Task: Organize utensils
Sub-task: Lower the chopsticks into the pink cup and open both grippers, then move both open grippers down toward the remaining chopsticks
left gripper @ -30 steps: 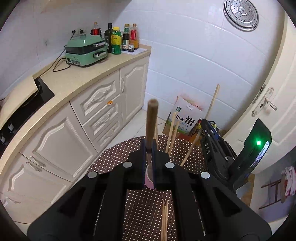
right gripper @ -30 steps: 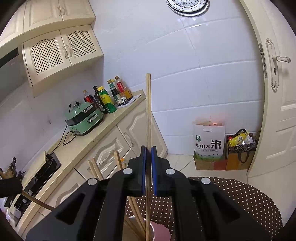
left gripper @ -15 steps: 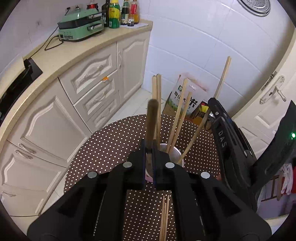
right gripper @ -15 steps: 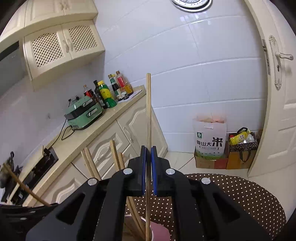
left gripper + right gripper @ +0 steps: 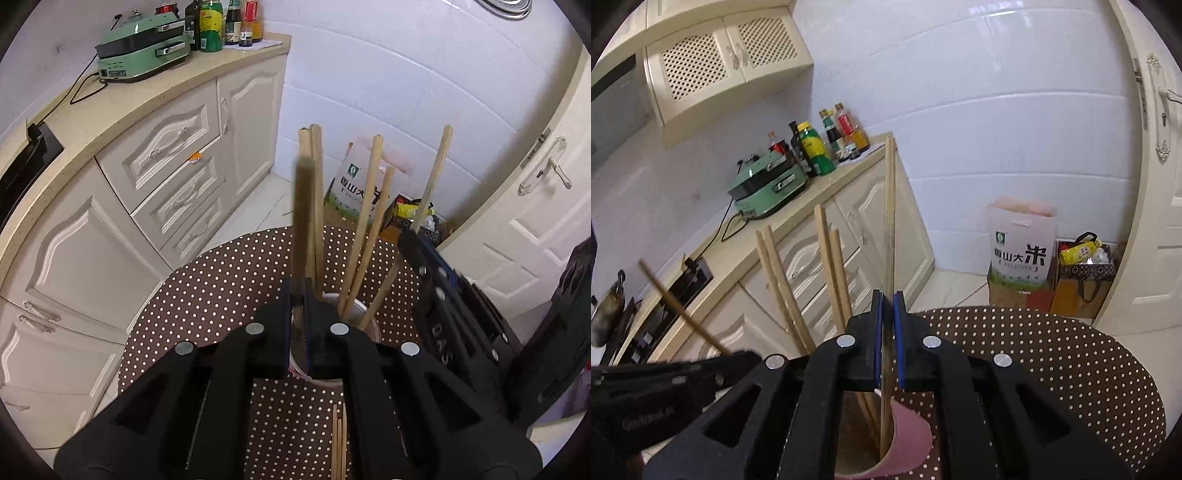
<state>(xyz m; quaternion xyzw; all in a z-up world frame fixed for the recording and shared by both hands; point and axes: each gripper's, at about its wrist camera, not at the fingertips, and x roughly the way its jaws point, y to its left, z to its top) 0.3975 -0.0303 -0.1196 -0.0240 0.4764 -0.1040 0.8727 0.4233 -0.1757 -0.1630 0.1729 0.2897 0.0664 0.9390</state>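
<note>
Cup: pink cup point(image 5: 908, 439) stands on the round brown dotted table point(image 5: 1052, 362), directly under both grippers; white rim point(image 5: 364, 306) shows in the left view
Left gripper point(image 5: 300, 291): fingers pinch a dark wooden stick point(image 5: 302, 221), blurred, upright, lower end reaching into the cup
Right gripper point(image 5: 887, 301): blue-padded fingers pressed onto one long pale chopstick point(image 5: 889, 221), upright, its tip inside the cup
Chopsticks in cup: several more chopsticks point(image 5: 364, 229) lean outward at different angles
Chopsticks on table: a pair point(image 5: 339, 439) lies flat beneath the left gripper
Background: green cooker point(image 5: 142, 46) and bottles point(image 5: 221, 22) on the counter, rice bag point(image 5: 1021, 254) on the floor by the door
</note>
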